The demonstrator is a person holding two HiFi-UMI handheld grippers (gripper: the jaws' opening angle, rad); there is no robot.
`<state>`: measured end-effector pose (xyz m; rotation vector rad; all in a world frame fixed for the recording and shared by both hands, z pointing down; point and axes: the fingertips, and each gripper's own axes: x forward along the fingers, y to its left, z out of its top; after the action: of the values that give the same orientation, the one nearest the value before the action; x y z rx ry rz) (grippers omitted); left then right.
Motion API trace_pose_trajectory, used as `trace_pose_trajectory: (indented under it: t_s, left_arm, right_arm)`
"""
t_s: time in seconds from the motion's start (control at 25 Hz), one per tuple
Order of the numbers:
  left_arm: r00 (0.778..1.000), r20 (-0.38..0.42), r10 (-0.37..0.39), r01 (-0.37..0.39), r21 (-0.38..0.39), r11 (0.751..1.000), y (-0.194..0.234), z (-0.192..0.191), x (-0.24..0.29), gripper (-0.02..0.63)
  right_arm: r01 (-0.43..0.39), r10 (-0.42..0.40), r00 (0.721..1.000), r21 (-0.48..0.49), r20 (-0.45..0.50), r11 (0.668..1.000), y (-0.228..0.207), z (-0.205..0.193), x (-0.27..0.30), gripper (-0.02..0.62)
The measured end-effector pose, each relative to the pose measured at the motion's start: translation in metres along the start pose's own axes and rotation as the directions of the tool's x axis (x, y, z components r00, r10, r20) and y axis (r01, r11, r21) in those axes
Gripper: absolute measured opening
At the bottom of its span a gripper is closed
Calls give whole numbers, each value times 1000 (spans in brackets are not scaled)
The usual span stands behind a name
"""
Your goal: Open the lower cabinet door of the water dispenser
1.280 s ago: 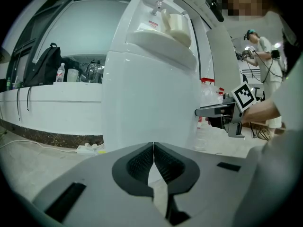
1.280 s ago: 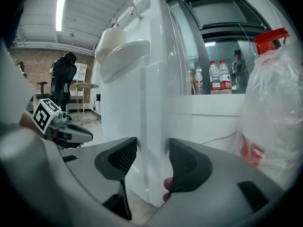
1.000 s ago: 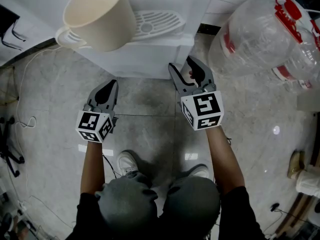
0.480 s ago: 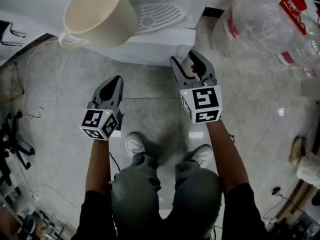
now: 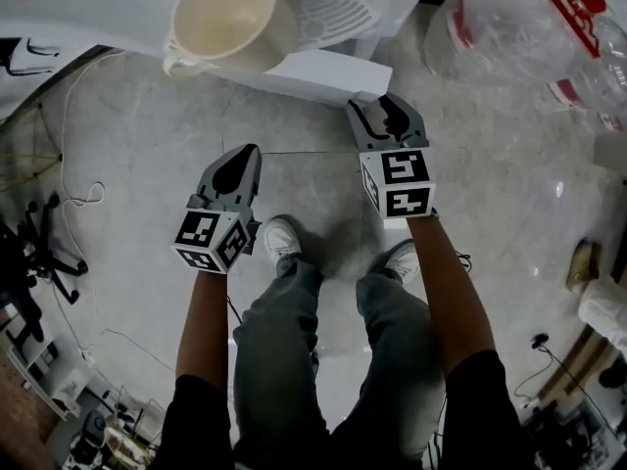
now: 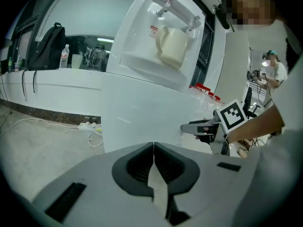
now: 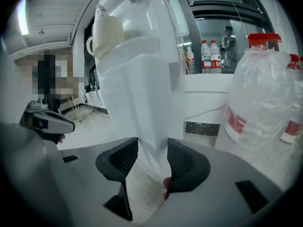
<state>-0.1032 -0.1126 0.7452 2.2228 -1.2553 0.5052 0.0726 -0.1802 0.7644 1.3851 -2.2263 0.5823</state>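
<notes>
Glossy grey stone floor

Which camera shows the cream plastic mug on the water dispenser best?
The head view: the cream plastic mug is large there, seen from above, mouth and handle plain. The left gripper view shows it small, side-on under the taps; the right gripper view shows it side-on, small, near the top.

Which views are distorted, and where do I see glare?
Head view: sharp, with small glare spots on the glossy floor. Left gripper view: fisheye, dark corners, the water dispenser bends. Right gripper view: same fisheye; a bright lamp glares at upper left.
</notes>
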Motion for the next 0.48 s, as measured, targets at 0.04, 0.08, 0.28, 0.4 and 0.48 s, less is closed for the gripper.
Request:
trace_pose_trajectory:
  t_s: [0.04, 0.08, 0.28, 0.4, 0.48]
  left_arm:
    - [1000, -9, -5, 5, -12, 1000, -4, -1, -5, 18]
    - [1000, -19, -13, 12, -25, 1000, -9, -1, -10, 18]
    - [996, -65, -56, 56, -12, 998, -40, -1, -30, 18]
    - [997, -77, -24, 20, -60, 998, -43, -11, -45, 18]
    - [997, -73, 0, -8, -102, 995, -42, -15, -53, 17]
  right_arm:
    - [-4, 4, 1000, 2, -15, 1000, 2, -1, -2, 202]
    - [-11, 11, 999, -6, -33, 1000, 5, -3, -4, 196]
    - [-65, 52, 989, -94, -135, 994, 11, -8, -9, 173]
    - [-72, 57, 982, -77, -179, 994, 15, -11, -10, 199]
    - [-74, 56, 979, -85, -198, 994, 16, -13, -12, 198]
